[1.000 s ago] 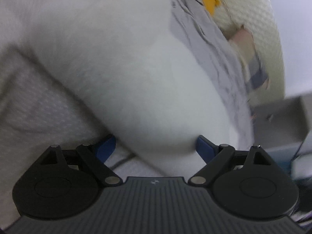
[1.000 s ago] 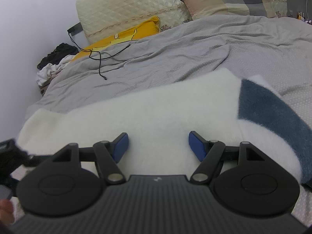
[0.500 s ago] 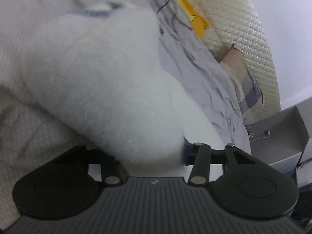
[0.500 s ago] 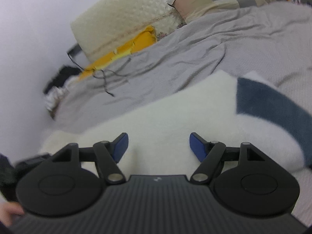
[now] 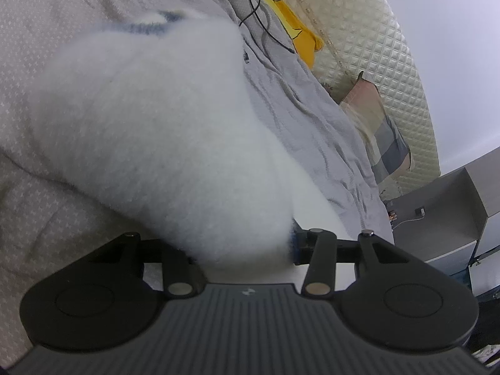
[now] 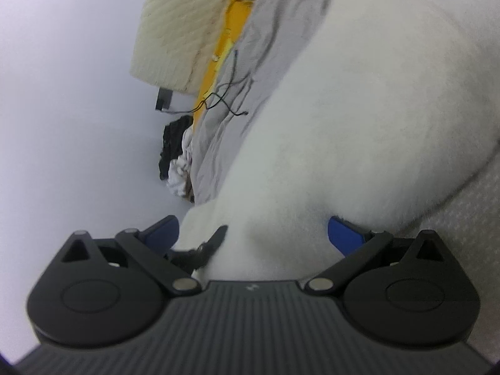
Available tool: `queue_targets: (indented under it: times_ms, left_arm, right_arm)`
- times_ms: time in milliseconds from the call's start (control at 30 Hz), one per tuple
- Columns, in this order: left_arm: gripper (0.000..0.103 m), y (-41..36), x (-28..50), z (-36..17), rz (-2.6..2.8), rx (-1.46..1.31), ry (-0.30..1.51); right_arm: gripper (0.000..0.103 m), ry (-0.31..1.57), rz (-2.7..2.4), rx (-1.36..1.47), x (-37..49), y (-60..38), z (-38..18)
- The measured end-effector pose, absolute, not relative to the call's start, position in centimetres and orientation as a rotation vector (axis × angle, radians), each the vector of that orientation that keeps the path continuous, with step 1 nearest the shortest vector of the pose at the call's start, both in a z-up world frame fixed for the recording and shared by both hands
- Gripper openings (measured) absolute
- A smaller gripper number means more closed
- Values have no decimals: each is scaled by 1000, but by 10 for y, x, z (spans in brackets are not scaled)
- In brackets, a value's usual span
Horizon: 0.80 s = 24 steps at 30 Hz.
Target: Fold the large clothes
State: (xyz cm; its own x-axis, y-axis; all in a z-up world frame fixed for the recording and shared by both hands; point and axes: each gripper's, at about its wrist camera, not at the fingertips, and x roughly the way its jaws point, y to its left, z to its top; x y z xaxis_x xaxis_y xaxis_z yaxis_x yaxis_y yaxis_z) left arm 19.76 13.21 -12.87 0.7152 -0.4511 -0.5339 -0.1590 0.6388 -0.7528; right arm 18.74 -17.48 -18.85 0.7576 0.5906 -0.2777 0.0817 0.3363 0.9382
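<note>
Bedroom setting: pale wall point(image 6: 62, 100) off to the right gripper's left side, quilted cream headboard point(image 5: 384, 62) far ahead of both grippers. Grey bedspread point(image 5: 312, 118), rumpled, runs from close under the grippers out to the headboard. Nearer, a lighter patterned cover point(image 5: 28, 100) lies beneath the left gripper and to its left.

White fleece garment point(image 5: 156, 131), bulky and fluffy, fills the middle of both views, lying on the bed straight ahead of each gripper. Dark blue band point(image 5: 150, 26) shows at its far end in the left view.

Checked pillow point(image 5: 381, 137) leans at the headboard, ahead and right of the left gripper. Yellow cloth point(image 5: 300, 31) sits along the headboard's foot; thin black cable point(image 5: 265, 28) trails over the grey spread near it. Heap of dark and white clothes point(image 6: 176, 162) at the bed's edge, ahead-left of the right gripper. Grey cabinet point(image 5: 453, 206) off to the left gripper's right.

Left gripper point(image 5: 243, 243): jaws have just been closing, now pinching a thick fold of the fleece; near pad buried in the pile, other pad pressed against its side.

Right gripper point(image 6: 253, 234): jaws have just been opening, now spread wide. Fleece bulges between the blue pads; whether it touches them, cannot tell.
</note>
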Motion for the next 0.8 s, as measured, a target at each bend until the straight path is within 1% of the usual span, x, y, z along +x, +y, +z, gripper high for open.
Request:
queue_targets:
  times_ms: [67, 200, 300, 433, 567, 667, 800]
  left_arm:
    - [51, 133, 199, -131, -190, -902, 776]
    - [51, 139, 197, -134, -192, -905, 772]
    - [51, 137, 197, -134, -196, -903, 766]
    - [51, 140, 195, -135, -206, -919, 754]
    - [51, 144, 193, -134, -220, -936, 735]
    - [51, 145, 191, -133, -237, -965, 713]
    - [50, 147, 187, -129, -274, -986, 673]
  right_arm:
    - [103, 662, 384, 1235, 182, -173, -189]
    - [103, 764, 439, 1278, 180, -158, -199]
    - [103, 798, 438, 1300, 183, -147, -212]
    - [103, 724, 378, 1323, 200, -160, -215]
    - [103, 627, 290, 1415, 199, -187, -217]
    - [103, 555, 250, 1437, 190, -201, -208]
    - [103, 469, 158, 1394, 175, -216, -193]
